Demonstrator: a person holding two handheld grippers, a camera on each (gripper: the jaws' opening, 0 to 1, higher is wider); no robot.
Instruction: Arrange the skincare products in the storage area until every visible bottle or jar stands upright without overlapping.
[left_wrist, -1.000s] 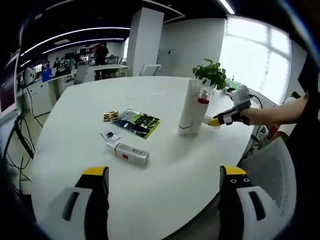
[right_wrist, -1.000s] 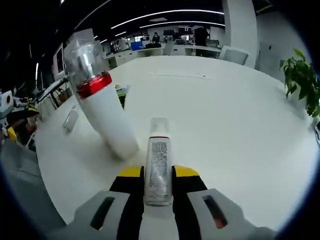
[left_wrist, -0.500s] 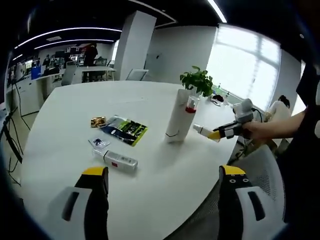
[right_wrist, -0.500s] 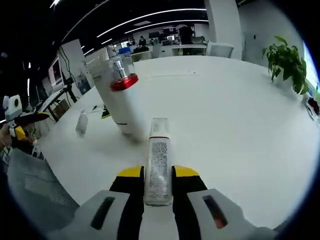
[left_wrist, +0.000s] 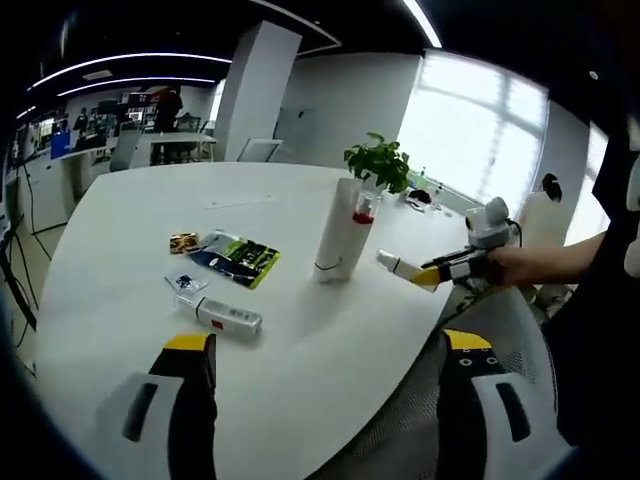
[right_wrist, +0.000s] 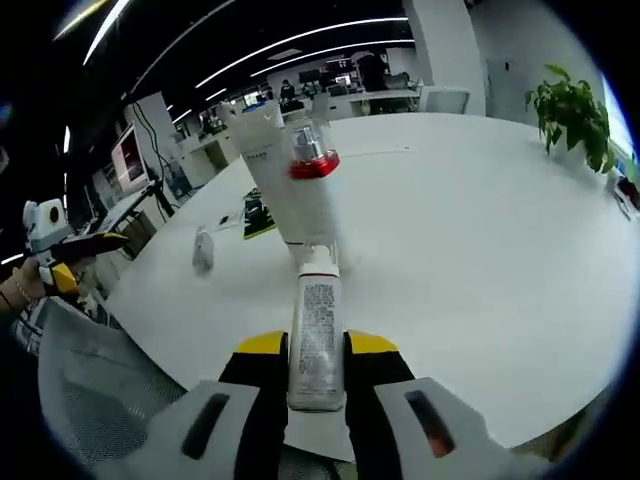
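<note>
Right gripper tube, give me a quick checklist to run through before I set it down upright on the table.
1. Grip: right gripper shut on the tube: ok.
2. Tube upright: it lies along the jaws, not vertical: not ok.
3. Landing spot: bare table beside the tall bottles: ok.
4. Tall bottles upright: ok.
5. Other tube upright: lying flat: not ok.
6. Left gripper free: open, holding nothing: ok.

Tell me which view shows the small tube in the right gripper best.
The right gripper view: the small tube lies close up between the right gripper jaws, printed label facing the camera. The left gripper view shows it far off and tiny, sticking out past that gripper.
</note>
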